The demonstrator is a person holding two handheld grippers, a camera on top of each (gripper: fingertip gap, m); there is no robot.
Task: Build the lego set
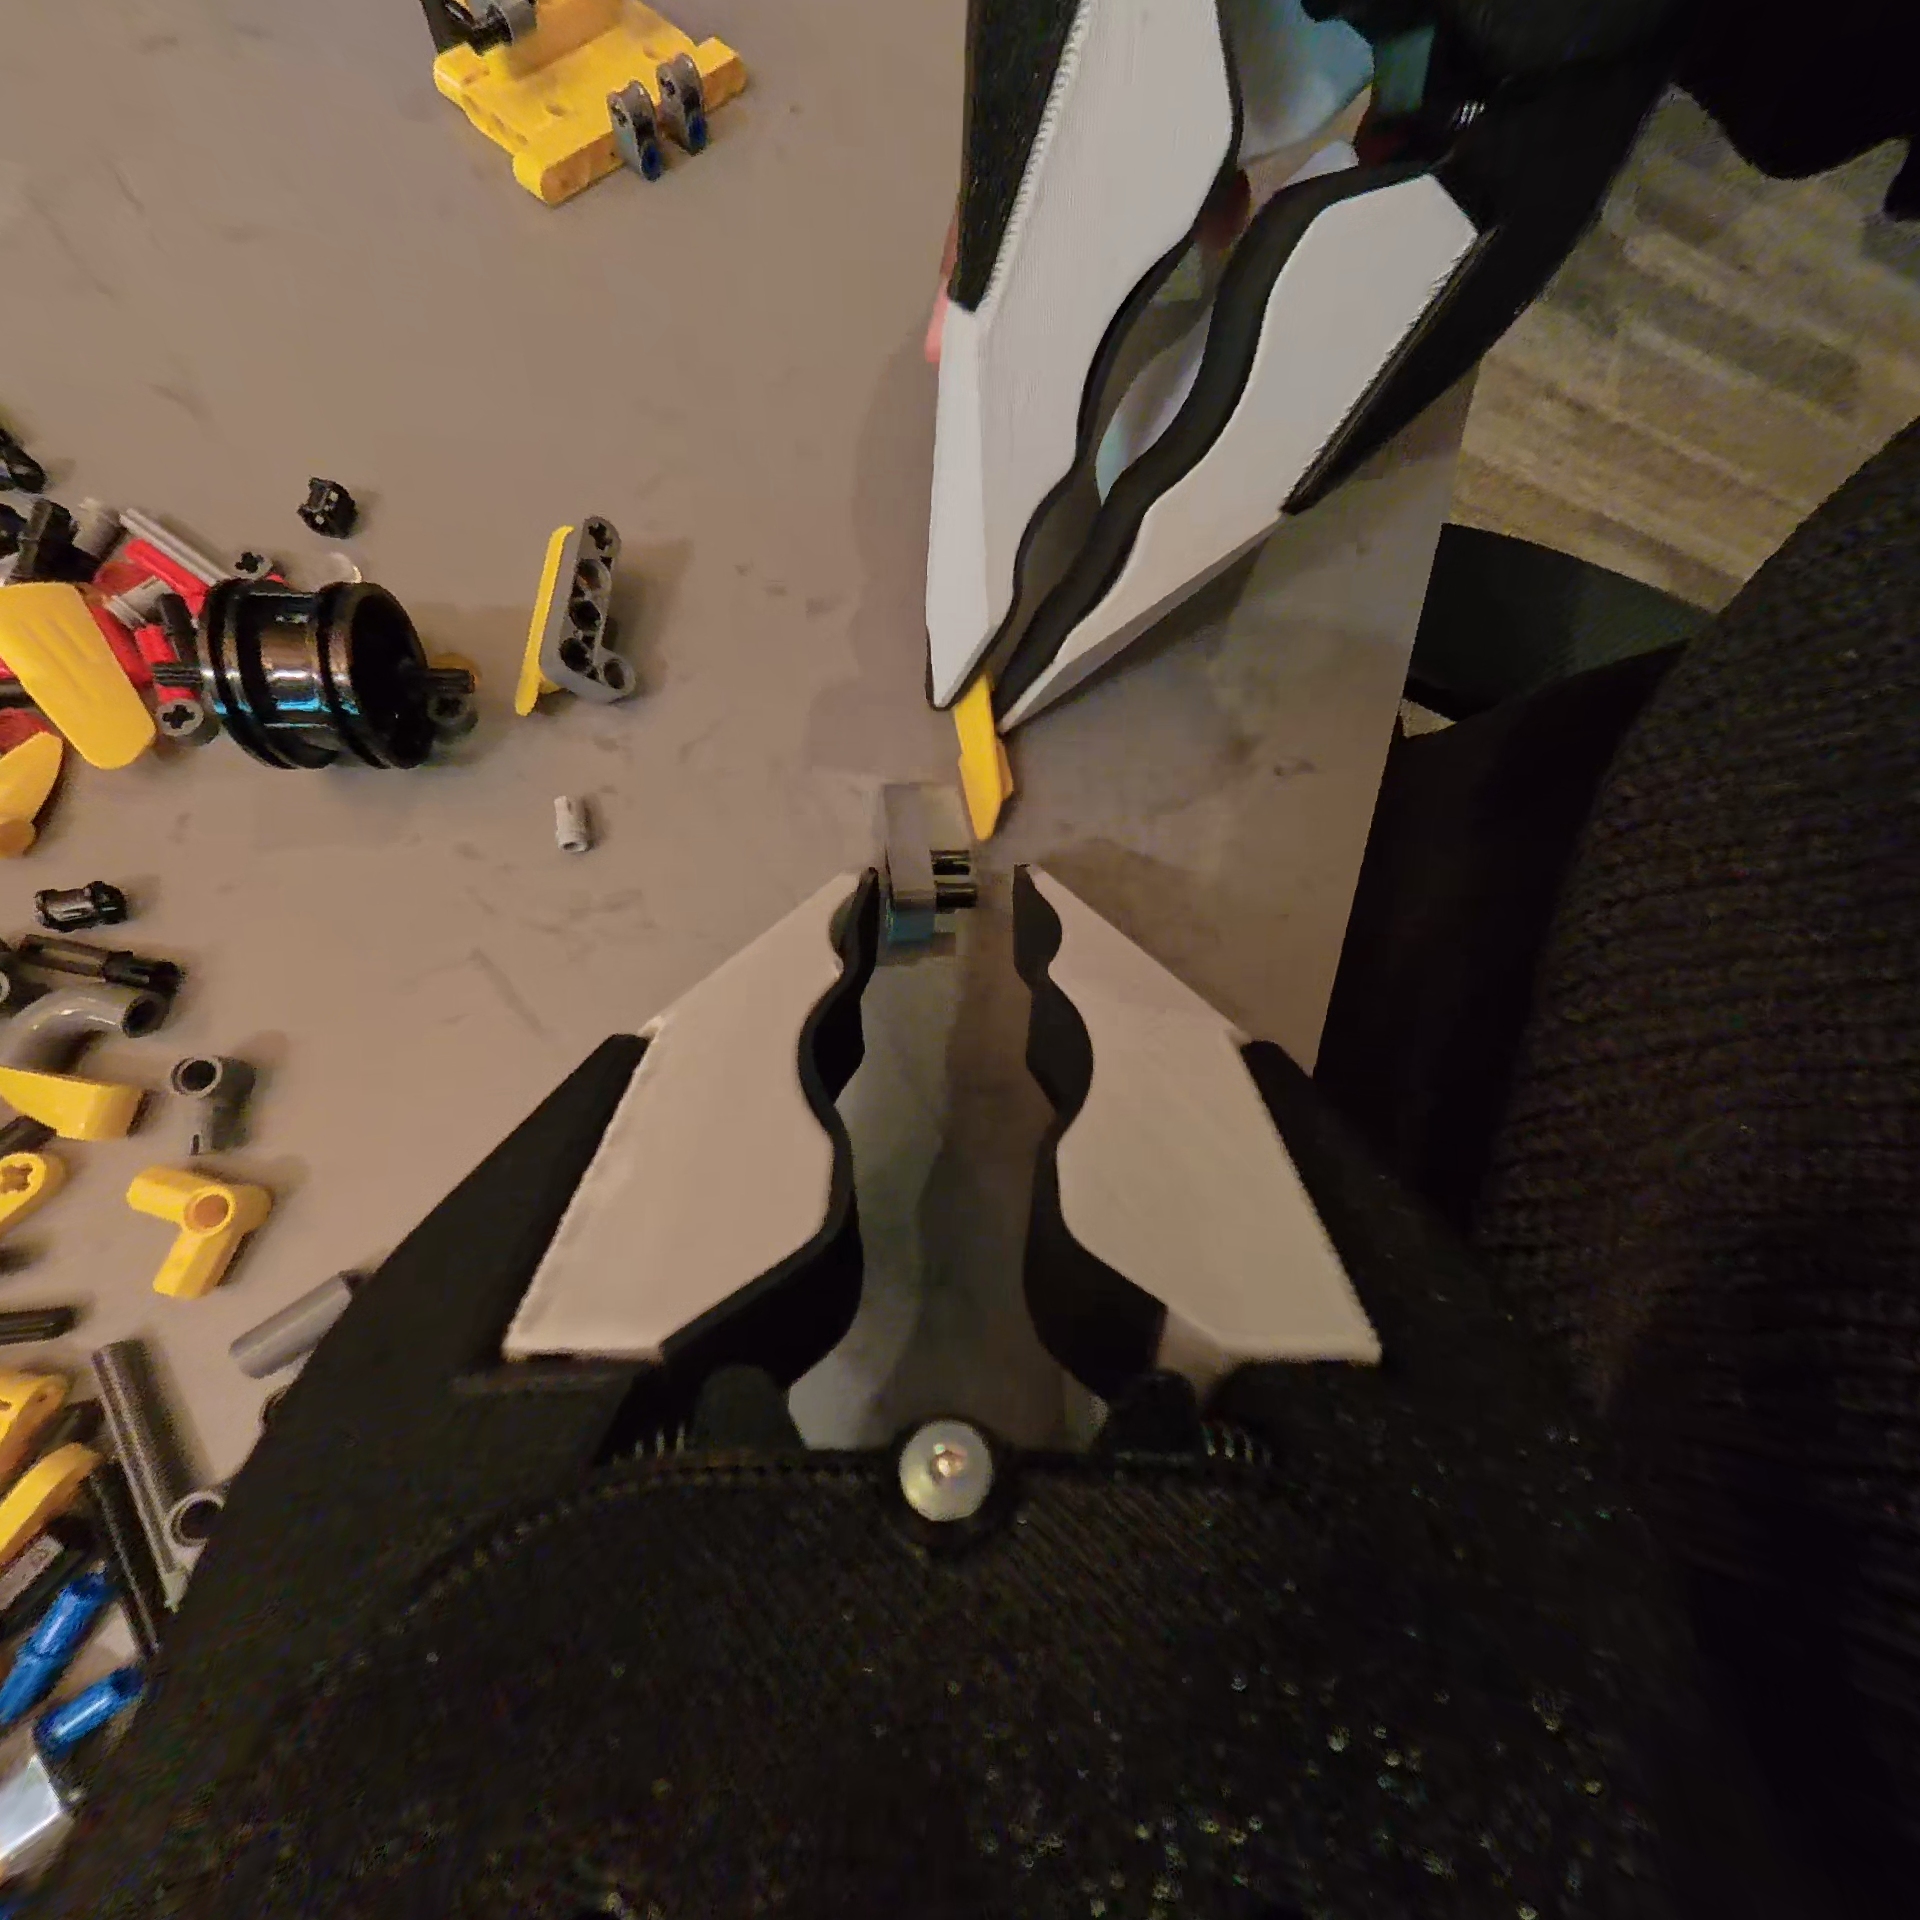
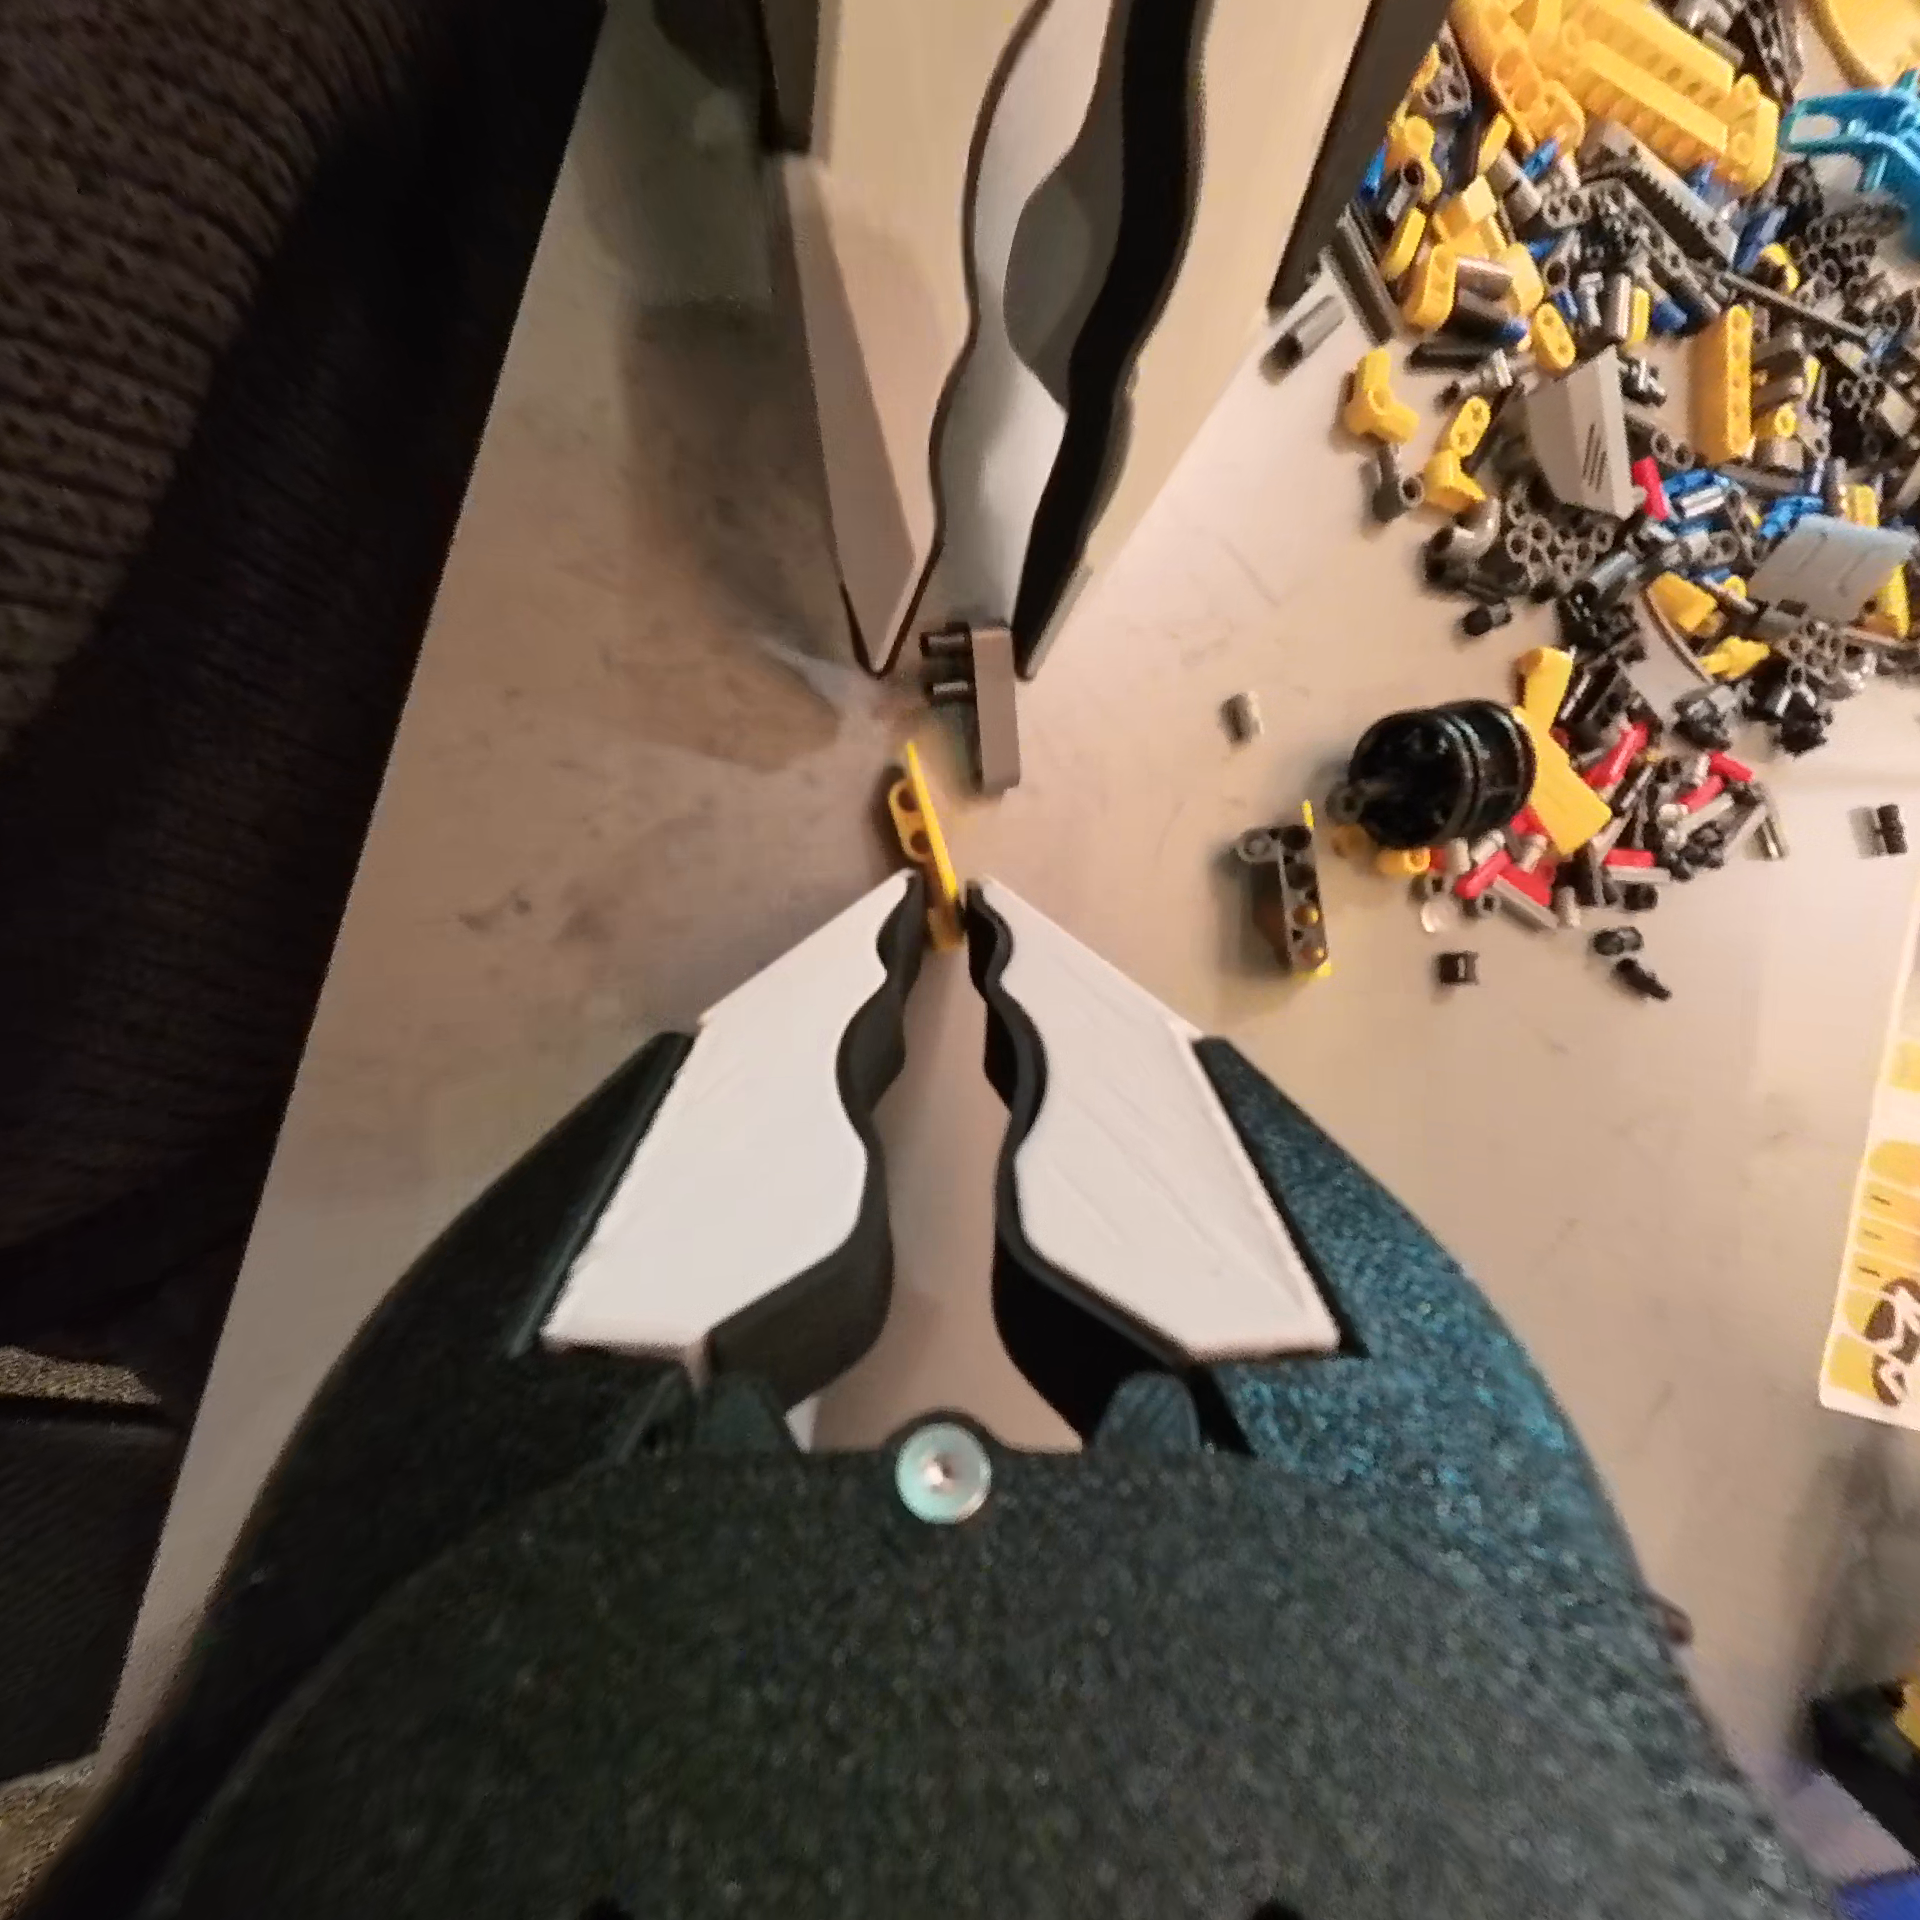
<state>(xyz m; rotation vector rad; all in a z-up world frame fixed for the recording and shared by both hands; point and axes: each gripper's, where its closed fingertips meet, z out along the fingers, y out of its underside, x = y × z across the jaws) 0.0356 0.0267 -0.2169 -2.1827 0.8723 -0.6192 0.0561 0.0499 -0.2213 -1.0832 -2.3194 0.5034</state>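
My left gripper is shut on a short grey beam with two black pins sticking out of its side. The beam reaches past the fingertips, just above the grey table. My right gripper is shut on a thin yellow beam with holes. The two grippers point at each other, tips close. The yellow beam's free end is right beside the grey beam's far end, almost touching it. The left gripper also shows in the right wrist view, and the right gripper in the left wrist view.
A large pile of yellow, grey, black, red and blue building pieces covers the table's side. Near it lie a black wheel rim, a grey-and-yellow beam and a small grey pin. A yellow assembly sits farther off. A sticker sheet lies at the edge. A person's dark clothing borders the table. Spacing between my two grippers at the tips: around 4 cm.
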